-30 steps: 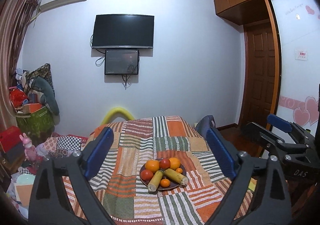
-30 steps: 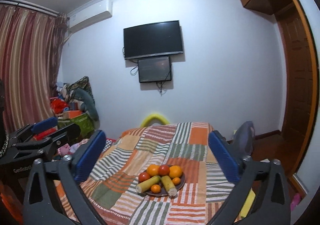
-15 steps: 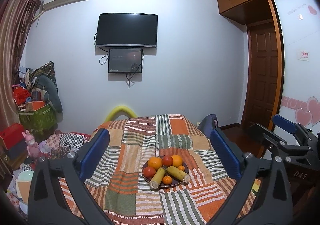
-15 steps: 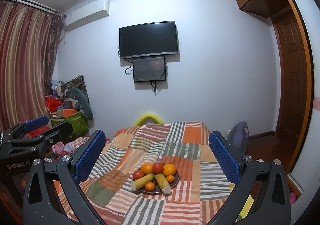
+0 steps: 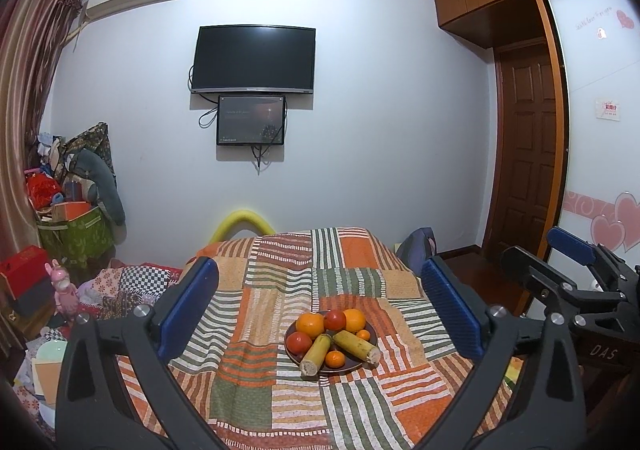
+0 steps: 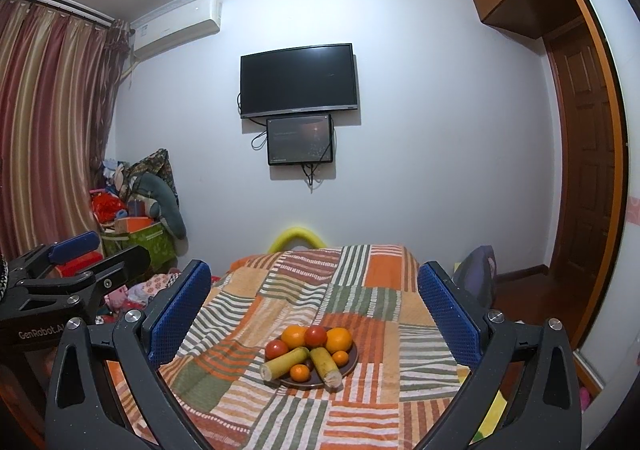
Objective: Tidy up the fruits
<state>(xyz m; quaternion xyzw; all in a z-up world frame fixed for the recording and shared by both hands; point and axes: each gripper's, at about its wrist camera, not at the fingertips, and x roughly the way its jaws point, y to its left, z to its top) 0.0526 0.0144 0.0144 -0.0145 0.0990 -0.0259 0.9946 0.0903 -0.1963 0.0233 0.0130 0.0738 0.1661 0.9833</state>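
- The left gripper (image 5: 318, 306) and the right gripper (image 6: 314, 302) each hold their blue pads spread wide with nothing between them; both hang above the near end of the table, well short of the fruit.
- Between each pair of fingers sits the dark plate (image 5: 370, 332), resting on the striped patchwork cloth (image 5: 248, 378). On it lie two oranges (image 5: 310, 323), two tomatoes (image 5: 299, 343), two small mandarins (image 5: 334, 359) and two corn cobs (image 5: 316, 354), all touching in one heap.
- All the fruit already lies gathered on the plate; this fits a heap waiting to be sorted as well as one just assembled, so I cannot judge which.
- If anything is to be picked, the cobs lie on top at the near rim and are the easiest reach: close across a cob's width, near its middle, and lift straight so the round fruit behind does not roll.
- The left view alone shows the right gripper off to its right side and a door with heart stickers (image 5: 612, 226); the right view alone shows the left gripper at its left edge and the full striped curtain (image 6: 48, 130).
- Farthest, both views show a television (image 5: 253, 59) on the wall with a small screen (image 5: 251, 120) below.
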